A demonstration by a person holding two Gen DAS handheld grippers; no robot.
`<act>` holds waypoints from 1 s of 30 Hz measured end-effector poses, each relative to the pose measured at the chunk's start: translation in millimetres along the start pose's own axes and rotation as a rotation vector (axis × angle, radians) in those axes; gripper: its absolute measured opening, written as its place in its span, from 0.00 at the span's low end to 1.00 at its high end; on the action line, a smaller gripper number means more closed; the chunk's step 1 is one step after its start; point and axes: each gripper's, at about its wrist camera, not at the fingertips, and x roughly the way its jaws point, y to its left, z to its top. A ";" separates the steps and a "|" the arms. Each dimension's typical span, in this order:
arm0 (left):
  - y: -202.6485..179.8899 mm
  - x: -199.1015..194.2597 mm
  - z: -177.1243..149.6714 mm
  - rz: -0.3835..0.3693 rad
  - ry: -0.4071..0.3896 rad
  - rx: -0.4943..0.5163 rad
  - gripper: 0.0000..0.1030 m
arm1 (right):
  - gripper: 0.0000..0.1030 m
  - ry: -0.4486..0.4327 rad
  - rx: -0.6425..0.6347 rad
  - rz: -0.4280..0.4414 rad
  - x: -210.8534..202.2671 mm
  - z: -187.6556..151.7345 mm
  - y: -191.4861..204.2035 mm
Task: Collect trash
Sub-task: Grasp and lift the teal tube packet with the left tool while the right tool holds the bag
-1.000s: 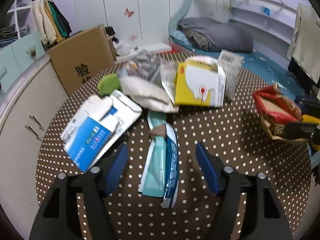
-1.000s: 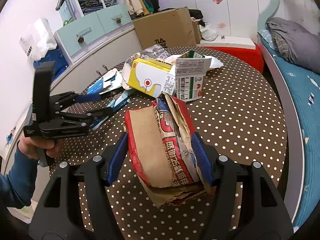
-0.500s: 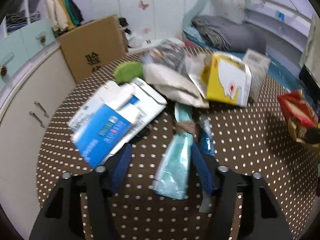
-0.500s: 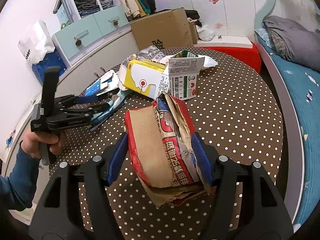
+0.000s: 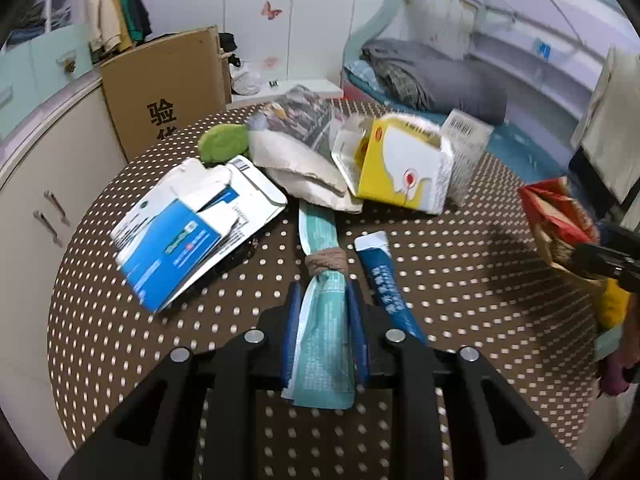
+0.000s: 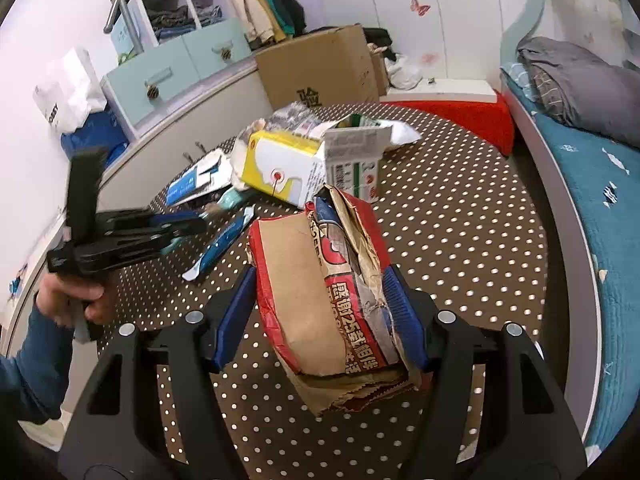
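A teal packet [image 5: 322, 344] with a brown band around its middle lies on the brown dotted table [image 5: 460, 280]. My left gripper [image 5: 323, 292] is closing on it, and its blue pads press on both sides of the packet's near end. A dark blue packet [image 5: 386, 280] lies just right of it, outside the jaws. In the right wrist view my right gripper [image 6: 320, 270] is shut on a torn red and brown paper bag [image 6: 304, 300], which it holds above the table. That view also has the left gripper [image 6: 188, 226], in a person's hand.
Behind the packets lie a flattened blue and white box [image 5: 180, 236], a white paper bag [image 5: 296, 160], a yellow and white carton [image 5: 404, 168] and a barcoded carton [image 6: 352, 160]. A cardboard box [image 5: 164, 88] stands beyond the table, cabinets at the left, a bed [image 6: 592, 184] at the right.
My left gripper has moved forward over the teal packet and its jaws have narrowed from wide apart onto it. The right gripper has kept still with the paper bag.
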 end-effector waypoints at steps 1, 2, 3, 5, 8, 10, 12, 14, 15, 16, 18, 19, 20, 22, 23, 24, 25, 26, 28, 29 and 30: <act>0.2 -5.7 -1.6 -0.002 -0.011 -0.010 0.22 | 0.62 -0.008 0.003 -0.001 -1.7 1.0 -1.0; -1.4 -13.4 -3.7 -0.005 -0.026 -0.022 0.22 | 0.62 -0.017 0.006 -0.003 -4.1 1.6 -1.7; -2.7 -17.9 -4.6 -0.009 -0.037 -0.029 0.22 | 0.62 -0.024 0.009 -0.004 -6.1 2.7 -2.3; -4.7 -28.2 -5.8 -0.005 -0.063 -0.043 0.22 | 0.62 -0.040 0.012 -0.006 -11.2 5.2 -5.2; -9.9 -37.5 -8.5 -0.005 -0.085 -0.057 0.13 | 0.62 -0.057 0.011 -0.009 -17.9 7.5 -7.9; -9.4 -40.4 -9.3 -0.012 -0.091 -0.062 0.12 | 0.62 -0.066 0.010 -0.011 -21.8 8.2 -9.6; -12.4 -33.0 -5.4 -0.002 -0.073 -0.040 0.13 | 0.62 -0.071 0.012 -0.011 -24.6 7.7 -12.1; -17.4 -21.8 -8.2 0.014 -0.028 -0.019 0.13 | 0.62 -0.069 0.016 -0.012 -25.0 6.5 -14.5; -14.7 -19.1 -9.3 0.016 -0.021 -0.016 0.15 | 0.62 -0.067 0.018 -0.011 -25.0 5.1 -15.1; -15.8 -13.3 -9.0 0.029 -0.003 -0.007 0.27 | 0.62 -0.064 0.018 -0.010 -24.7 4.3 -15.5; -16.0 -7.5 -9.0 0.063 -0.005 0.000 0.52 | 0.62 -0.056 0.019 -0.012 -23.6 1.2 -16.5; -15.5 -4.0 -9.1 0.068 -0.008 0.003 0.54 | 0.62 -0.053 0.020 -0.012 -23.2 0.3 -16.9; -13.8 4.1 -8.4 0.070 0.012 0.001 0.54 | 0.62 -0.051 0.022 -0.012 -23.3 0.0 -17.9; -10.9 11.4 -6.4 0.075 0.021 -0.007 0.54 | 0.62 -0.048 0.026 -0.014 -22.8 -1.1 -19.7; -9.1 15.3 -4.6 0.078 0.025 -0.010 0.53 | 0.62 -0.047 0.026 -0.016 -22.9 -1.2 -20.1; -8.0 17.3 -2.8 0.075 0.027 -0.012 0.53 | 0.62 -0.047 0.027 -0.017 -23.2 -1.0 -20.8; -6.3 20.1 -0.6 0.062 0.032 -0.020 0.53 | 0.62 -0.047 0.028 -0.018 -23.3 -0.9 -20.9; -5.6 21.8 0.0 0.051 0.035 -0.024 0.52 | 0.62 -0.048 0.029 -0.020 -23.7 -1.1 -21.9; -7.2 27.9 2.9 0.031 0.048 -0.018 0.31 | 0.62 -0.047 0.032 -0.023 -23.3 -0.7 -23.2; -9.2 30.6 5.1 0.037 0.054 -0.005 0.21 | 0.62 -0.047 0.034 -0.022 -23.2 -0.6 -24.4; -12.2 31.1 5.9 0.037 0.057 0.000 0.21 | 0.62 -0.048 0.036 -0.022 -23.0 -0.7 -25.4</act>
